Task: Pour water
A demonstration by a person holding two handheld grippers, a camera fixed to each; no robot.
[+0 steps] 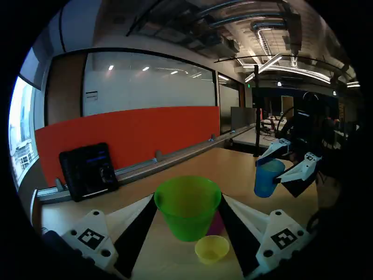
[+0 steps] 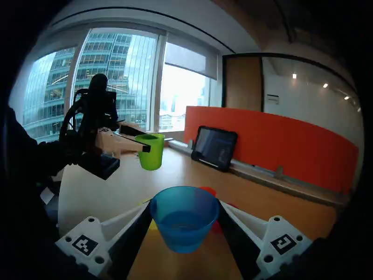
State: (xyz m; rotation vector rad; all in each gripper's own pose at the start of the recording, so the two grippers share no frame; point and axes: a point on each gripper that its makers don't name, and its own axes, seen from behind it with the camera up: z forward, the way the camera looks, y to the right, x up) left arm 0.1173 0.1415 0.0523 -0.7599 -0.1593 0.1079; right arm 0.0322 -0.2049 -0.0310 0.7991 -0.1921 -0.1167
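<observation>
Left gripper (image 1: 187, 201): fingers pinching a green cup (image 1: 187, 215) from both sides, holding it upright and clear of the desk (image 1: 219, 165). The cup is sitting right between the fingertips, mouth up.
Yellow cup (image 1: 212, 248): a small one, standing on the desk just below and in front of the green cup.
Purple object (image 1: 216, 225): peeking out behind the green cup's lower right side; what it is cannot be told.
Right gripper (image 2: 184, 205): fingers clamping a blue cup (image 2: 184, 231) between them, upright, with water (image 2: 183, 225) lying in its lower part. In the left gripper view this pair is hanging farther off to the right, above the desk.
Red object (image 2: 209, 191): showing just behind the blue cup's rim.
Tablet (image 1: 88, 171): leaning upright at the far edge of the desk.
Orange partition (image 1: 135, 130): running along behind the tablet.
Windows (image 2: 116, 79): standing beyond the desk in the right gripper view, with buildings outside.
</observation>
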